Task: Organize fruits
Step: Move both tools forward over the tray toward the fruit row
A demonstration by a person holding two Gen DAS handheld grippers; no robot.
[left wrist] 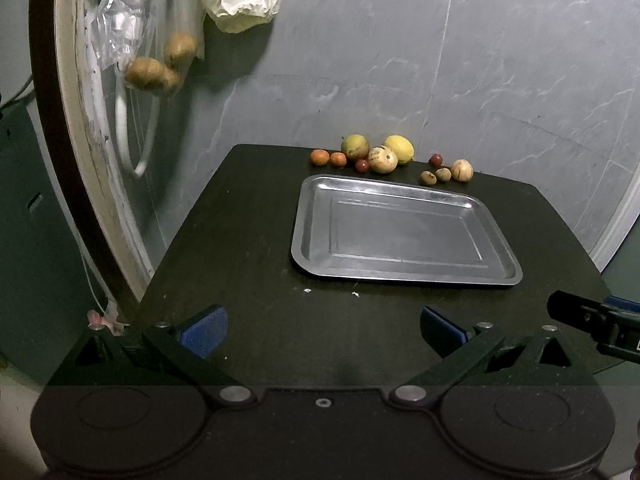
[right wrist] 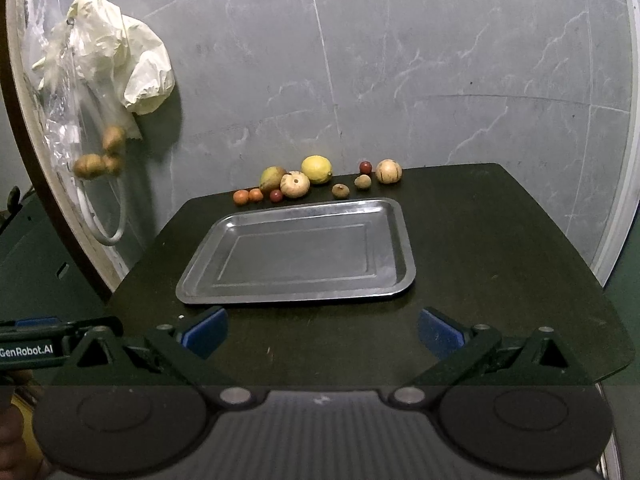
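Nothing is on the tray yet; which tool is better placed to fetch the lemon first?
Probably the right tool: in its view the lemon sits almost straight ahead beyond the empty tray. From the left tool it lies off to the right. Both are open.

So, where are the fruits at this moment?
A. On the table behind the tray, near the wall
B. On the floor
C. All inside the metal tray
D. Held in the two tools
A: the fruits lie on the table beyond the tray, which holds nothing, and both tools are open with nothing between them.
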